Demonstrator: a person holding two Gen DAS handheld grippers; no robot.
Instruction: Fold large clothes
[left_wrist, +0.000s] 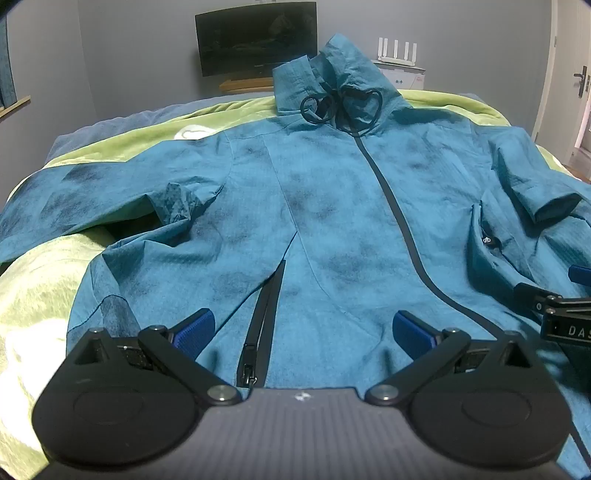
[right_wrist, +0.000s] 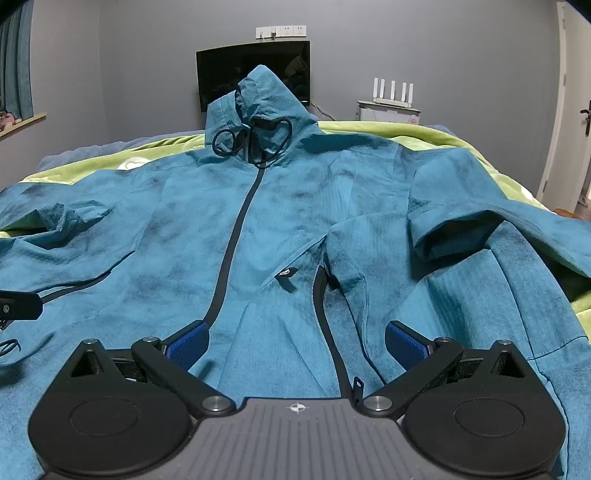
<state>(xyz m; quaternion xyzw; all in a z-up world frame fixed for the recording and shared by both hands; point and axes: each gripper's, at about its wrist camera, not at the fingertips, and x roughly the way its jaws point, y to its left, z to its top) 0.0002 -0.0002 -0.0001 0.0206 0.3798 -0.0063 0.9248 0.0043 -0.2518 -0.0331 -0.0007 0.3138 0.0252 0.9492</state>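
Observation:
A large teal hooded jacket (left_wrist: 332, 206) lies front up and zipped on a bed, hood (left_wrist: 332, 81) at the far end, sleeves spread to both sides. It also shows in the right wrist view (right_wrist: 280, 229). My left gripper (left_wrist: 303, 328) is open and empty, hovering over the jacket's lower left front by a pocket zip (left_wrist: 258, 332). My right gripper (right_wrist: 295, 339) is open and empty over the lower right front by the other pocket zip (right_wrist: 328, 325). The right gripper's edge shows in the left wrist view (left_wrist: 565, 314).
A green blanket (left_wrist: 44, 280) covers the bed under the jacket. A dark monitor (right_wrist: 255, 74) hangs on the grey wall behind. A white router (right_wrist: 391, 96) stands on a box at the back right. A door (right_wrist: 576, 110) is at the far right.

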